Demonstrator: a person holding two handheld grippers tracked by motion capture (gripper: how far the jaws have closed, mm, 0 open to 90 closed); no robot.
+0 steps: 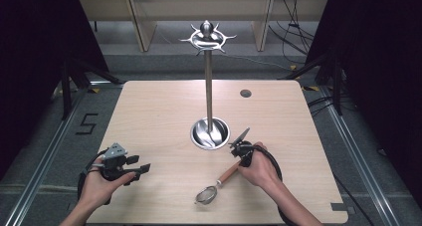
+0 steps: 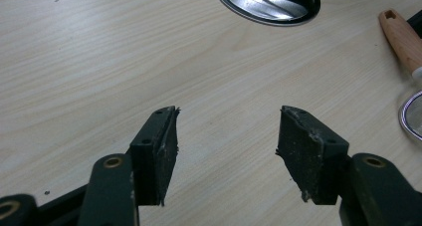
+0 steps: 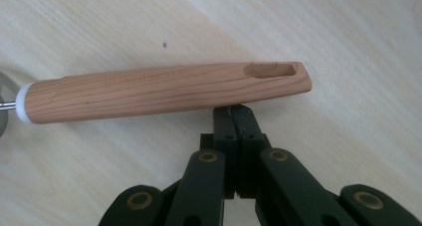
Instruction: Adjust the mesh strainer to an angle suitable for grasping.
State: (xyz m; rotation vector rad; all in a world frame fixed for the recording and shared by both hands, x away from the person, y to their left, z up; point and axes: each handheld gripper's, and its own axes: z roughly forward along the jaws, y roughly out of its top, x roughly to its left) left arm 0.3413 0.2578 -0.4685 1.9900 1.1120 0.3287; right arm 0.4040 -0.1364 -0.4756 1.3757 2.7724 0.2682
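We stand at a pale wooden table (image 1: 164, 111) on a grey floor, with dark curtains at both sides and light shelving behind; on the floor at the left a marking reads like the figure 5 (image 1: 87, 123). Near the table's middle rises a steel utensil stand (image 1: 208, 86): a thin pole with a ring of hooks at its top and a round steel dish (image 1: 210, 133) at its foot. We cannot make out anything lying in that dish beyond reflections.

Our right gripper (image 3: 234, 114) has its black jaws pressed flat together with nothing between them, their tips just at the side of the wooden handle (image 3: 164, 89) of a small mesh strainer (image 1: 215, 185). The strainer lies flat near the front edge, its mesh bowl toward us and its handle, with a slot at the end, pointing toward the stand.

Our left gripper (image 2: 226, 136) rests at the front left, jaws wide apart over bare wood, well apart from the strainer.
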